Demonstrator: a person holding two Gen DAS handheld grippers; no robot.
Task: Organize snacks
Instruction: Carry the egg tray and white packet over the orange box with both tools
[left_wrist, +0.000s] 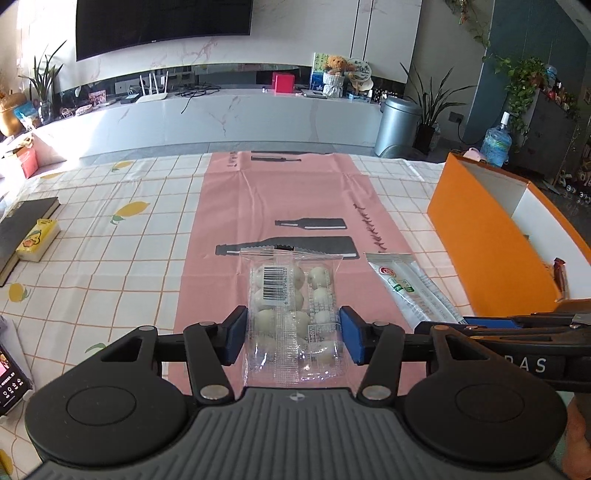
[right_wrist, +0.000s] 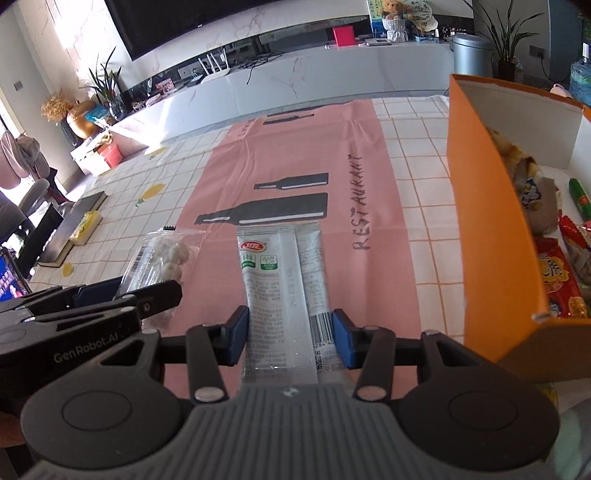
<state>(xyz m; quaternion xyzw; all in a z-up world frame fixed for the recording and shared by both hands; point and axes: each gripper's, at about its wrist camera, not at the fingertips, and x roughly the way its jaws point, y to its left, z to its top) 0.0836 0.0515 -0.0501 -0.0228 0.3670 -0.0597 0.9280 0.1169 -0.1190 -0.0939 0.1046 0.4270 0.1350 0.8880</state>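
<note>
A clear bag of white round snacks (left_wrist: 291, 295) sits between the blue pads of my left gripper (left_wrist: 293, 325), which is shut on its sides and holds it above the pink mat (left_wrist: 280, 199). My right gripper (right_wrist: 290, 328) is shut on a long white sachet pack (right_wrist: 280, 273), also held off the table. In the left wrist view the sachet pack (left_wrist: 410, 288) shows just right of the bag. In the right wrist view the bag (right_wrist: 162, 254) hangs at the left. An open orange box (right_wrist: 487, 221) stands at the right with several snack packets (right_wrist: 561, 273) inside.
The table wears a checked lemon cloth (left_wrist: 110, 258) under the pink mat. A dark book (left_wrist: 22, 229) and a yellow pack (left_wrist: 38, 240) lie at the left edge. A lit screen (left_wrist: 9, 376) sits near the left corner. The orange box wall (left_wrist: 476, 240) rises close on the right.
</note>
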